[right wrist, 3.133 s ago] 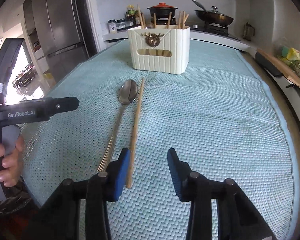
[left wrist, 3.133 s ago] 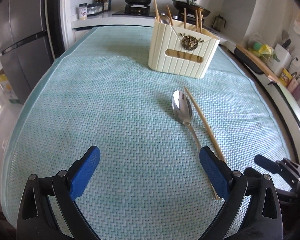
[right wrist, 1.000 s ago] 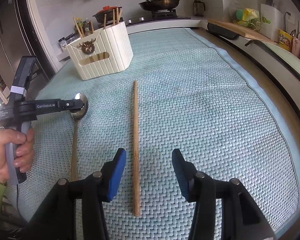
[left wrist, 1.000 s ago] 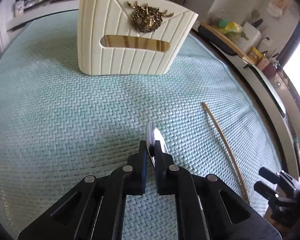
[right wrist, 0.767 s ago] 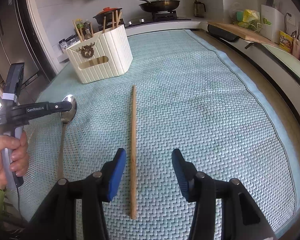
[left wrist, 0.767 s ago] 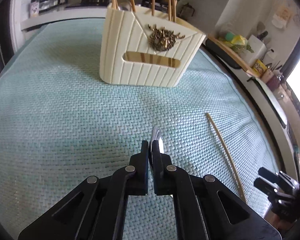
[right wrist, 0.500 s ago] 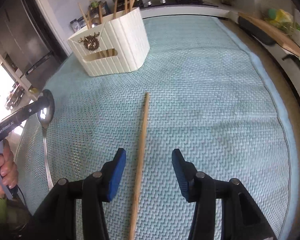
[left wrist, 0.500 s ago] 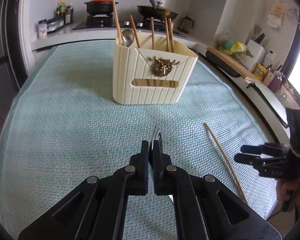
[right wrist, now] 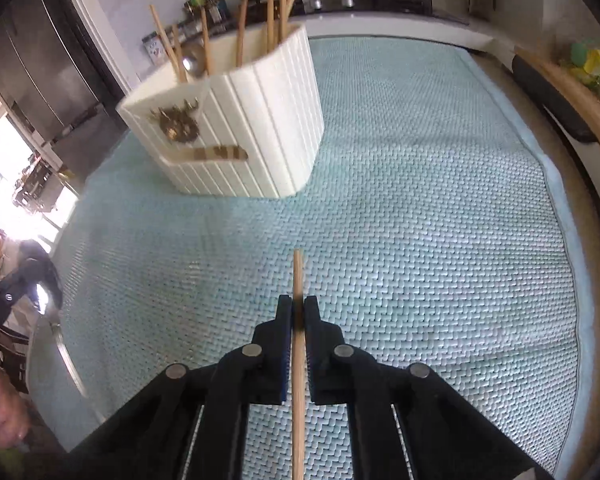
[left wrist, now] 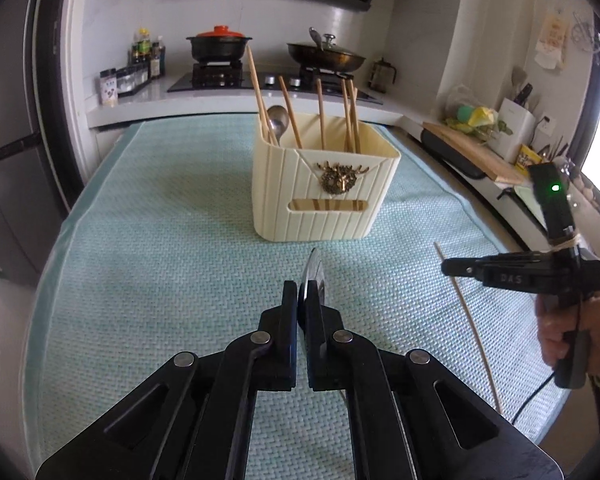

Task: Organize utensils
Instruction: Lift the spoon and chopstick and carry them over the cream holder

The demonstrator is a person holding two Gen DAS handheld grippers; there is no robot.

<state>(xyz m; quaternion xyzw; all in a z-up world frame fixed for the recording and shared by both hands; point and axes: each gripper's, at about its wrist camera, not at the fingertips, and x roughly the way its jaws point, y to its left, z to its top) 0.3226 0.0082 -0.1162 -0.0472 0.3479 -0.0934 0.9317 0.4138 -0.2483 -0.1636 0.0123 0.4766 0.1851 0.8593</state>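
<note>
The spoon (left wrist: 313, 276) is steel and shiny, turned edge-on so only a thin sliver of its bowl pokes out ahead of the left gripper (left wrist: 300, 300), whose jaws are pinched tight on it above the teal woven mat (left wrist: 160, 260). Just beyond stands the cream ribbed holder (left wrist: 324, 196) with a brass stag emblem on its front, already holding several wooden chopsticks and another spoon. The right gripper (right wrist: 298, 312) has its jaws closed on a single pale wooden chopstick (right wrist: 298, 340), whose tip juts out a little past the fingertips — the rest runs back between the arms. Only the left wrist view shows the stove behind with its red-lidded pot (left wrist: 219, 44) and pan (left wrist: 326, 56), plus the chopstick lying long across the mat at the right; the right wrist view alone shows the holder's rounded side wall and the spoon's handle hanging down at the far left, blurred.
</note>
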